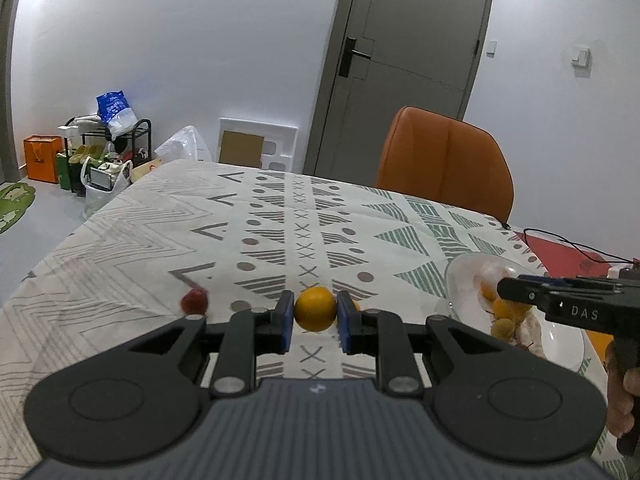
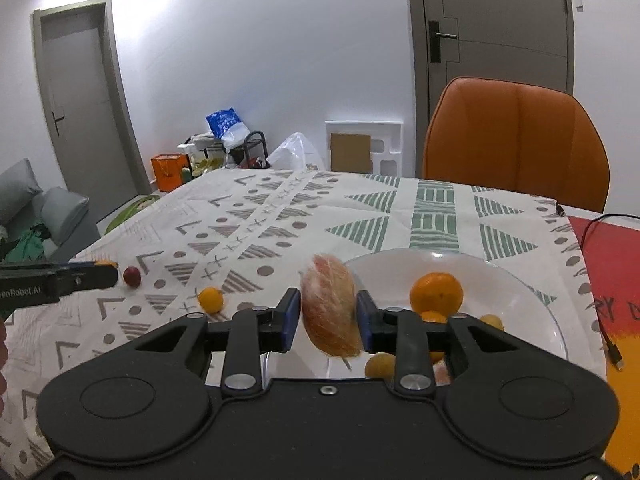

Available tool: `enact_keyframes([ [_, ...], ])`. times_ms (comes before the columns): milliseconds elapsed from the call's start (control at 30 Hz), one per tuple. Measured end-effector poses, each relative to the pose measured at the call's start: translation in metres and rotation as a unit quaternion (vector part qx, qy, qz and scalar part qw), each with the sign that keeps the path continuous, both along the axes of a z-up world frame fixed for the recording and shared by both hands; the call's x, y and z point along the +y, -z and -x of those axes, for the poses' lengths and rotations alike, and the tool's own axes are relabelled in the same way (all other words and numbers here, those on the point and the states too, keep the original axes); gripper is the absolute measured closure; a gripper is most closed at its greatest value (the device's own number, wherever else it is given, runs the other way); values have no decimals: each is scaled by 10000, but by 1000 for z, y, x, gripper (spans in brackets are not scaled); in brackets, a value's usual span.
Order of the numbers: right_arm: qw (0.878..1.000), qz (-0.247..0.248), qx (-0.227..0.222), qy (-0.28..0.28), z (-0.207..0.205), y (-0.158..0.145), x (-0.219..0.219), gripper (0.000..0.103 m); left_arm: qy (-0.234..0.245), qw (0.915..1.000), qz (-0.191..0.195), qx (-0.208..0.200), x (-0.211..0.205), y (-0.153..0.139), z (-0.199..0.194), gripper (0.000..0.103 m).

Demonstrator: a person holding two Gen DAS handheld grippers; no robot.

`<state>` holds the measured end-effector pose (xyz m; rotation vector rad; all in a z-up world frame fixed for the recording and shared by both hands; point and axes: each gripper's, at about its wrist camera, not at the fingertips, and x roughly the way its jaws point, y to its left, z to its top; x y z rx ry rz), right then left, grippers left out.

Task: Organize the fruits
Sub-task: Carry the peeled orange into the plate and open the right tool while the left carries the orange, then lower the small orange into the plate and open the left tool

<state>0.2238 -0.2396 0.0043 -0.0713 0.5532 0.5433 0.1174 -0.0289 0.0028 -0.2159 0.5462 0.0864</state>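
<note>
My left gripper [image 1: 315, 309] is shut on a small orange [image 1: 315, 309] and holds it over the patterned tablecloth. A red fruit [image 1: 194, 301] lies on the cloth to its left. My right gripper [image 2: 329, 312] is shut on a wrapped pink grapefruit piece [image 2: 330, 309] at the left rim of the glass plate [image 2: 532, 300]. The plate holds an orange [image 2: 436, 292] and several small yellow fruits [image 2: 380, 365]. A small orange fruit [image 2: 211, 300] and the red fruit [image 2: 132, 276] lie on the cloth in the right wrist view. The plate also shows in the left wrist view [image 1: 460, 276].
An orange chair [image 2: 516, 140] stands behind the table's far edge. A red mat [image 2: 608, 264] with a black cable [image 2: 612, 348] lies right of the plate. Bags and a rack [image 1: 108, 148] stand on the floor by the wall.
</note>
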Motion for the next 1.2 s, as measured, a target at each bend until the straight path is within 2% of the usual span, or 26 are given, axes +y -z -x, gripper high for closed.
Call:
enact_keyframes([
  [200,9997,-195,108,59,5,1,-10,65,215,9998,-3,-4,-14,-4,-9,82],
  [567,9989,-272,179,347,34,1,-43,65,854,9963,-17,15,-53,-6,-25,82],
  [667,9981,-331,213,482,39,4,-55,58,985,9951,-46,10,-63,-7,-31,82],
  [1000,9951,-575,291,749,51,16,-73,57,1408,9898,-192,123,-91,-3,-49,82],
  [1200,9923,-733,345,934,50,23,-84,52,1549,9872,-321,220,-107,0,-64,82],
])
